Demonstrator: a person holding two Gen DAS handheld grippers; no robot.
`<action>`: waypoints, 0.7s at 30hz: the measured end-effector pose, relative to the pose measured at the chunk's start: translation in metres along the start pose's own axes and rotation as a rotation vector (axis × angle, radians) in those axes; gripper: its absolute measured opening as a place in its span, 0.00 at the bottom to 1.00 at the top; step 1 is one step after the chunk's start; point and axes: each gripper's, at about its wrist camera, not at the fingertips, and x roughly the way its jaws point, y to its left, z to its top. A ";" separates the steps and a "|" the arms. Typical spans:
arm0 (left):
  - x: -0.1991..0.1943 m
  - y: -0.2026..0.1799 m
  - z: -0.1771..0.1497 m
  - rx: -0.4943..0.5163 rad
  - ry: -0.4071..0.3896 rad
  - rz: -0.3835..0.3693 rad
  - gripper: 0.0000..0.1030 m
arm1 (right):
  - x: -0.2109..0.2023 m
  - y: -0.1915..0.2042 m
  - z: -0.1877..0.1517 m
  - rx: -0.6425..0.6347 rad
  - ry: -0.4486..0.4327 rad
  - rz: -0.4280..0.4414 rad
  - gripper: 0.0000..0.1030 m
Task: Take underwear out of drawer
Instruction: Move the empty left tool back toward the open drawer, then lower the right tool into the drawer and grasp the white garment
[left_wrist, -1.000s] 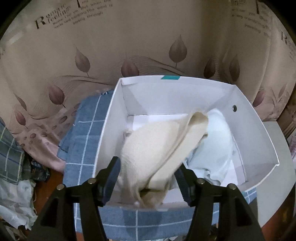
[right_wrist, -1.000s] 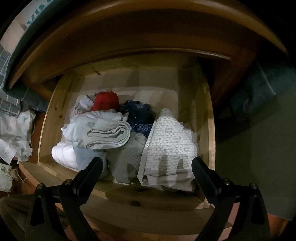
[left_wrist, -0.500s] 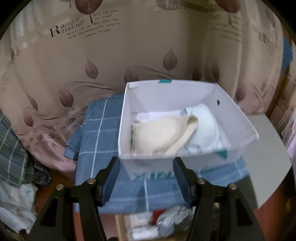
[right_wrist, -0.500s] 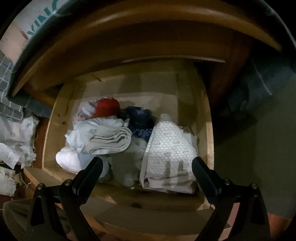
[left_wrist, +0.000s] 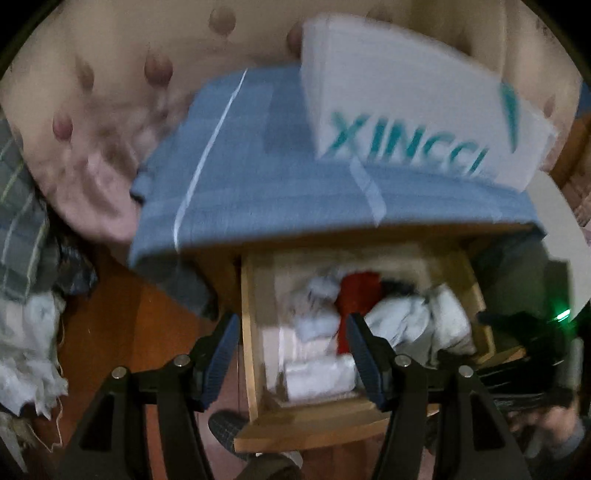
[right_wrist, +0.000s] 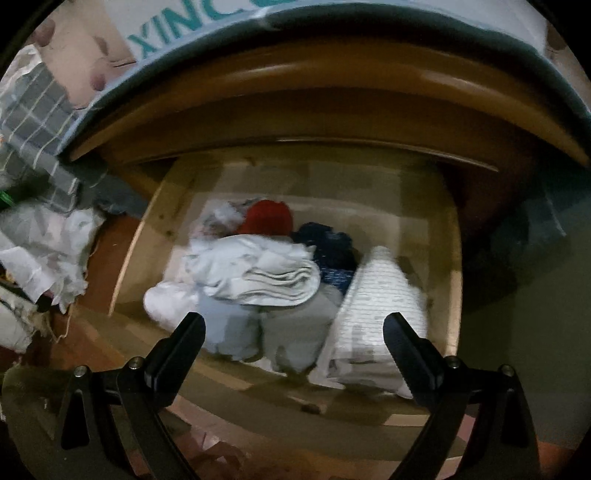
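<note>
Clothes fill the open light wooden drawer (right_wrist: 452, 280), and the underwear to be taken out lies in that soft pile. Both tongs are wide and hold nothing. The black left tongs (left_wrist: 291, 354) hang above the left side wall of the drawer, with one finger outside the wood and one over the clothes. The black right tongs (right_wrist: 293, 345) hang over the front of the drawer, with the folded white ribbed cloth (right_wrist: 273, 277) just ahead of them and the white dotted folded cloth (right_wrist: 373, 317) by the right finger. Trouble could come easily. The pieces touch and lie on each other, so a grab could lift two at once, or drag the red bundle (right_wrist: 267, 219) and the dark blue cloth (right_wrist: 328, 247) along. If the left tongs go straight down, one finger might hit the wooden wall. Both pictures are blurry, so aiming may be hard. The left wrist view shows things the other does not: the white cardboard box with green letters (left_wrist: 417, 107) seen whole, sitting on the blue checked cloth (left_wrist: 258, 166) above the drawer, and the right tongs at its far right edge. The right wrist view shows the pile from closer, with each fold easier to tell apart.
</note>
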 end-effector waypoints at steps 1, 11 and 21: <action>0.009 0.003 -0.005 -0.007 0.012 0.022 0.60 | 0.000 0.001 0.001 0.005 0.002 0.013 0.93; 0.063 0.028 -0.032 -0.164 0.086 0.013 0.60 | 0.024 0.028 0.006 -0.132 0.096 -0.041 0.93; 0.072 0.033 -0.038 -0.181 0.129 -0.035 0.60 | 0.063 0.049 0.037 -0.234 0.208 -0.043 0.93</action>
